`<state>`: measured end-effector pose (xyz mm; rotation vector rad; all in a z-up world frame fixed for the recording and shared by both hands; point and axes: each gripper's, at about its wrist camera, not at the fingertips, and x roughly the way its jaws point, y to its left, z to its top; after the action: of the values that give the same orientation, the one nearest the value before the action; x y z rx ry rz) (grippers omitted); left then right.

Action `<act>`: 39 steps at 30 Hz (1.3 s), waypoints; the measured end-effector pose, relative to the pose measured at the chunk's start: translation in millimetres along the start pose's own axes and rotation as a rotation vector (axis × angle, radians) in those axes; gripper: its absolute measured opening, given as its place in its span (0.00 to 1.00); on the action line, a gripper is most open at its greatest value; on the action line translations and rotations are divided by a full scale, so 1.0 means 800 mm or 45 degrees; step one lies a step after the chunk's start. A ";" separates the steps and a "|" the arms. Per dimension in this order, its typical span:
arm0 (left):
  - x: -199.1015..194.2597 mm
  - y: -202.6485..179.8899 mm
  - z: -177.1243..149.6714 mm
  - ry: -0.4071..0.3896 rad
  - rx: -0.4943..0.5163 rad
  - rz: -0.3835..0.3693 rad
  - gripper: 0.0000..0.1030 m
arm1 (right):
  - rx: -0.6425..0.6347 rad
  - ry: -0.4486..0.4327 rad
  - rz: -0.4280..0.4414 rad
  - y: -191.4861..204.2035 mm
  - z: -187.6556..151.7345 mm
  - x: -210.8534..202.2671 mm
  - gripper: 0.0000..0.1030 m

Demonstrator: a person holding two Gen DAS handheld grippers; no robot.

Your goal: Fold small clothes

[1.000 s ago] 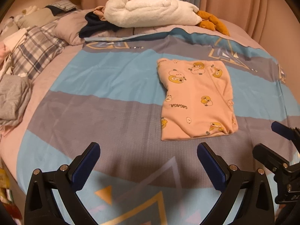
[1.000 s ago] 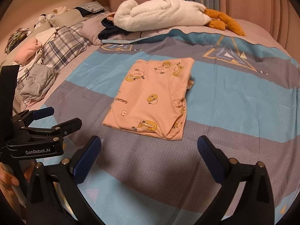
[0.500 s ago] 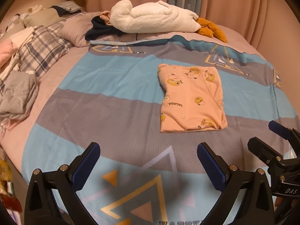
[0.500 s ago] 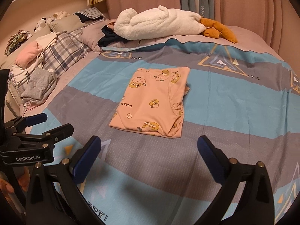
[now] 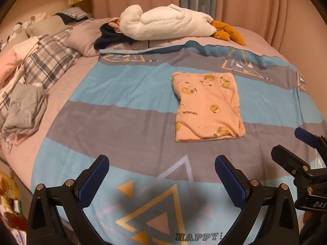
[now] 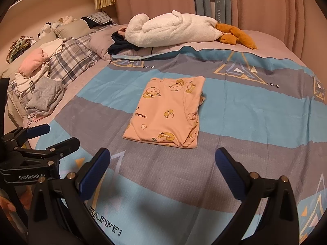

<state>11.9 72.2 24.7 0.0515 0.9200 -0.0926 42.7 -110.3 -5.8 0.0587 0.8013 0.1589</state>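
The folded pink shirt (image 5: 207, 107) lies flat on the striped bedspread (image 5: 122, 110), ahead of both my tongs, long axis running away from me. My left tongs (image 5: 161, 175) and right tongs (image 6: 162, 168) gape wide, empty; the right sits nearer its near edge.

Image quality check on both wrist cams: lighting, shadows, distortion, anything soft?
Left wrist: warm dim light, heavy fisheye bowing the bedspread, dark corners, soft shadow under the left gripper; pink garment sharp. Right wrist: same warm cast and bowing, shadow under the right gripper; garment print readable, no glare.
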 end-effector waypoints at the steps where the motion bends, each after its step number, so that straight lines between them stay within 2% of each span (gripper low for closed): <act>1: -0.001 -0.001 0.000 -0.001 0.002 -0.001 0.99 | -0.001 -0.001 0.000 0.000 0.000 -0.001 1.00; 39: -0.004 -0.008 0.009 -0.001 0.029 -0.005 0.99 | -0.024 0.000 -0.039 -0.002 0.015 -0.003 1.00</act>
<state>14.7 65.2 31.8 0.0708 0.9183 -0.1072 50.0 -112.3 3.7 0.0291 0.7999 0.1375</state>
